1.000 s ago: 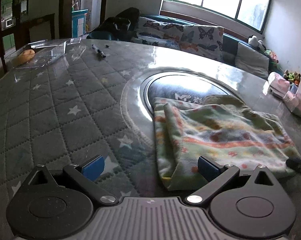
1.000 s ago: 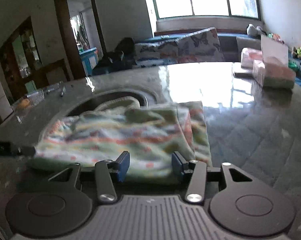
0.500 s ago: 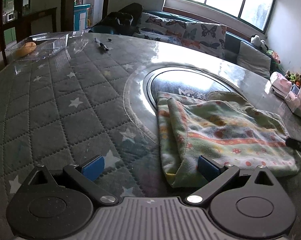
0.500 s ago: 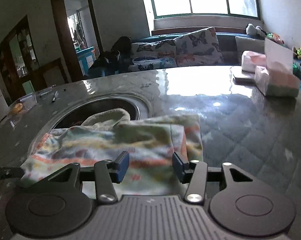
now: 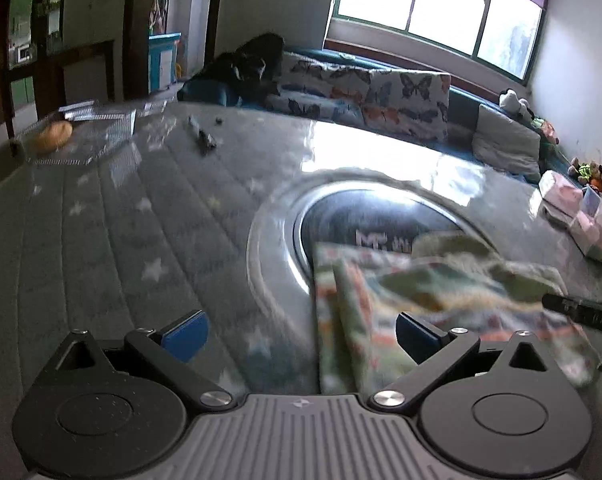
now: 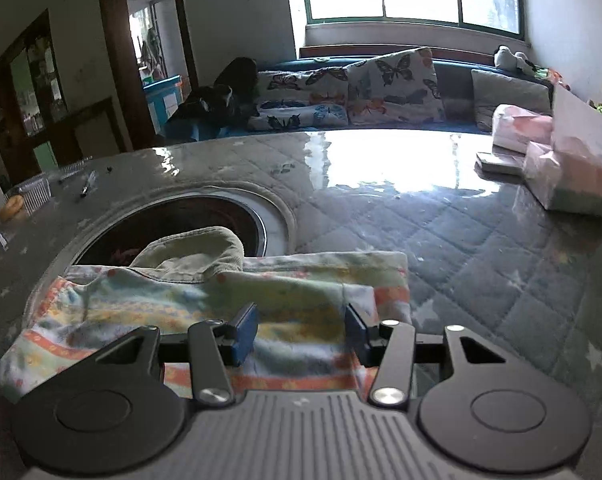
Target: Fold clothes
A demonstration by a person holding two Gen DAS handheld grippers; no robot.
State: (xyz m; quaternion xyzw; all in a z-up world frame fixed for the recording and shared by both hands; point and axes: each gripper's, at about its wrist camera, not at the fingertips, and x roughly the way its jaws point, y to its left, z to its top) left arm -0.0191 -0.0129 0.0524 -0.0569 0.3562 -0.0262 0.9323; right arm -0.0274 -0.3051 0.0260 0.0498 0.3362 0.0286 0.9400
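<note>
A folded pastel garment [image 5: 421, 292] with orange stripes and a green collar lies on the table, partly over the round dark inset. My left gripper [image 5: 299, 338] is open and empty, above the table at the garment's left edge. My right gripper [image 6: 301, 330] is open and empty, hovering over the garment [image 6: 205, 304] at its near edge. The green collar [image 6: 193, 252] bulges up at the garment's far side.
The quilted star-pattern table cover [image 5: 113, 216] spreads left. The round dark inset [image 6: 173, 224] sits mid-table. A clear tray with an orange item [image 5: 55, 134] and a pen [image 5: 203, 138] lie far left. Pink tissue packs [image 6: 569, 172] stand at the right. The other gripper's black tip [image 5: 581, 312] shows at right.
Both grippers have lifted and pulled back from the garment, staying open. The garment now lies folded and released on the table.
</note>
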